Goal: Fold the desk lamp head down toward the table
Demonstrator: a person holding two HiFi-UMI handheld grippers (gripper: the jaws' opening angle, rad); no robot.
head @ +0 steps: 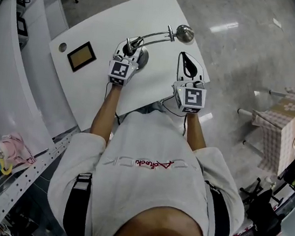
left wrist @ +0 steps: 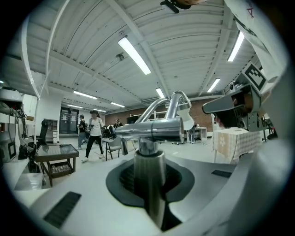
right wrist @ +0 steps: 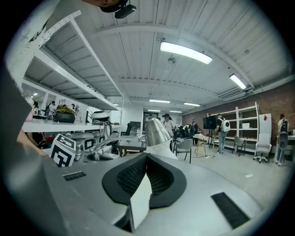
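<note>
The chrome desk lamp stands on the white table [head: 94, 88], its round base [head: 141, 58] near the middle. Its curved arm [head: 156, 37] reaches right to the lamp head [head: 185, 34]. My left gripper [head: 130, 48] is shut on the lamp's upright post [left wrist: 150, 179] just above the base; the post fills the gap between the pads under a horizontal bar [left wrist: 152, 130]. My right gripper [head: 187, 60] hovers over the table, right of the base and below the head, shut with nothing in it. In the right gripper view the lamp head [right wrist: 156, 131] is just beyond the closed jaws [right wrist: 145, 173].
A dark-framed square panel [head: 81, 56] and a small round hole [head: 63, 47] sit in the table's left part. White shelving [head: 9, 95] runs along the left. A cloth-covered small table [head: 285, 128] stands on the floor to the right. People walk far off in the room [left wrist: 94, 133].
</note>
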